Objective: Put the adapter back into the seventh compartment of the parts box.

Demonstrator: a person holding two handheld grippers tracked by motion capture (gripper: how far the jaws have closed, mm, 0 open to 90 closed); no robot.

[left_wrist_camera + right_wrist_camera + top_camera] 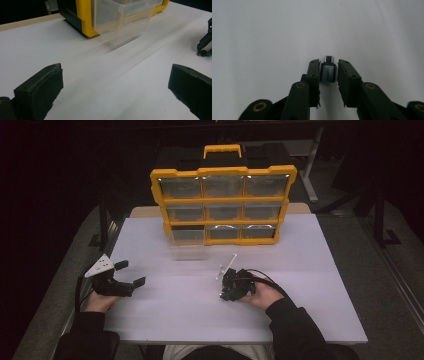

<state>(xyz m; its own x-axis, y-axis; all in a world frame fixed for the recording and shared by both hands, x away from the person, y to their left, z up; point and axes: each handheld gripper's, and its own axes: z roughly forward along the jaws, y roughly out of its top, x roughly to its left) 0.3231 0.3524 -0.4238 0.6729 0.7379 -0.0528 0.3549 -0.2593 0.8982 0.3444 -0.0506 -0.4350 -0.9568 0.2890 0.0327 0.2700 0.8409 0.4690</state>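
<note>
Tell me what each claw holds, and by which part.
The right claw grips a small grey adapter by the two long sides of its body, plug end sticking out forward. The left claw stands open, holding nothing.

I see the drawer organizer (223, 205) at the table's (310, 285) far edge, its bottom-left drawer (187, 244) pulled out; the small USB adapter (328, 72) lies nearer, right of centre.

A small grey adapter (328, 72) with a metal plug tip lies flat on the white table (262, 37), plug pointing away, lettering along its body.
</note>
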